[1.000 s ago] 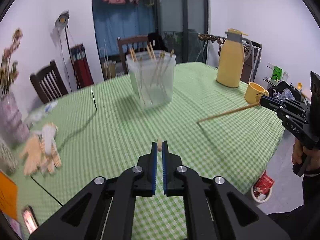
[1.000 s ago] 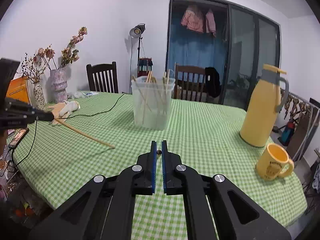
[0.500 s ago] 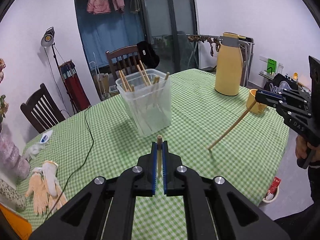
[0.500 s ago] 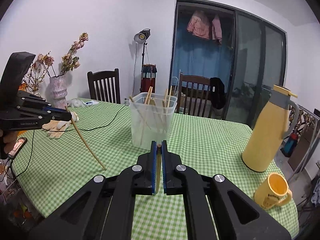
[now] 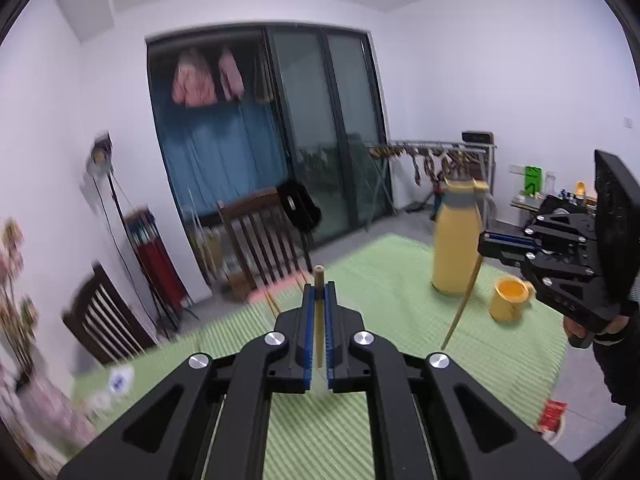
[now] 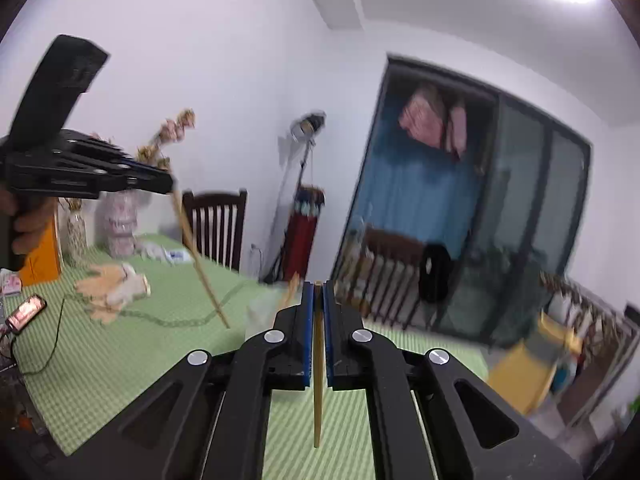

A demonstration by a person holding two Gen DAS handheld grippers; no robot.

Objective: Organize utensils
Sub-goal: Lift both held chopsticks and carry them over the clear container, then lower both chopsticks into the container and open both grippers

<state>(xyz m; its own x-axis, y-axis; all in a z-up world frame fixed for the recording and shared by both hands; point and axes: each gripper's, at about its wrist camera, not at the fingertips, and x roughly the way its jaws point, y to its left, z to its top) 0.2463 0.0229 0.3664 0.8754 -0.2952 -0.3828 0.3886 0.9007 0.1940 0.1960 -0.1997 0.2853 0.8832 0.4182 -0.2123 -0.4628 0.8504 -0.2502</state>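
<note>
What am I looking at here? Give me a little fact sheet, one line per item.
Place: dining table with a green checked cloth
Left gripper: shut on a chopstick, held off the table, point down
Right gripper: shut on a second chopstick, also hanging point down
Container: clear tub with more chopsticks in it, blurred, mostly hidden behind the grippers
Also on the table: yellow jug, yellow mug, gloves, phone

Table [image 5: 360, 320]: green checked cloth | far right: yellow jug [image 5: 456, 248], yellow mug [image 5: 510, 298] | left: gloves [image 6: 112, 288], cable [image 6: 168, 320], phone [image 6: 26, 310], vases [image 6: 118, 220]
</note>
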